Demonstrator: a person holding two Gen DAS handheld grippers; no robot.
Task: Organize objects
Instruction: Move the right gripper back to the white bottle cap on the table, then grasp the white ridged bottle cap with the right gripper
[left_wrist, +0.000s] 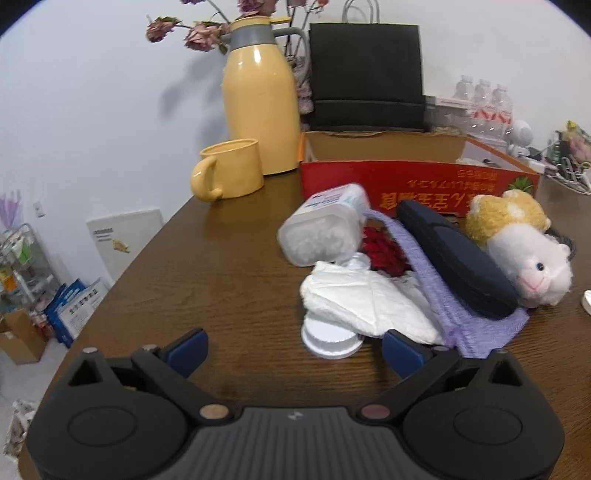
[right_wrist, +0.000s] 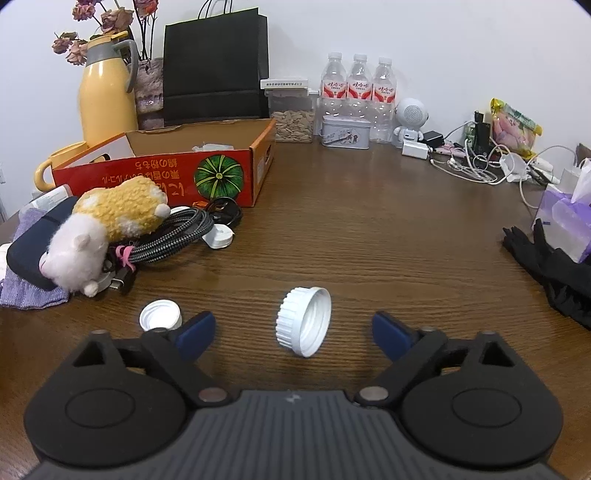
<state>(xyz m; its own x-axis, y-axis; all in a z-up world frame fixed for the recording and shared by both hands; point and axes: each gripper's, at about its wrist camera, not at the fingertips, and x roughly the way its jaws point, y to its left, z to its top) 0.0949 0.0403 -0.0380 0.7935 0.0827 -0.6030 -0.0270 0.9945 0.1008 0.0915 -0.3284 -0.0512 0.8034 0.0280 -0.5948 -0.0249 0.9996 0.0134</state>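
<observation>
White ribbed plastic, the bottle cap (right_wrist: 303, 321) lies tilted on its side on the wooden table (right_wrist: 369, 229), lower centre, between the wide-apart fingers of the right gripper (right_wrist: 293, 332), untouched. The left gripper (left_wrist: 295, 347) gapes empty. The red box (right_wrist: 166, 177) carries upside-down Japanese print.

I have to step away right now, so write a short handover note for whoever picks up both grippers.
Left gripper: open, empty, low over the table, a small white cap between its fingers, untouched.
Right gripper: open, empty, a large white cap lying tilted between its fingers, not gripped.
Things: the pile left of the red box holds a cotton swab jar, white mask, dark case, plush hamster and braided cable. A second small cap lies beside the right gripper.
Done: box holds little so far.
Left: caps and the whole pile.
</observation>
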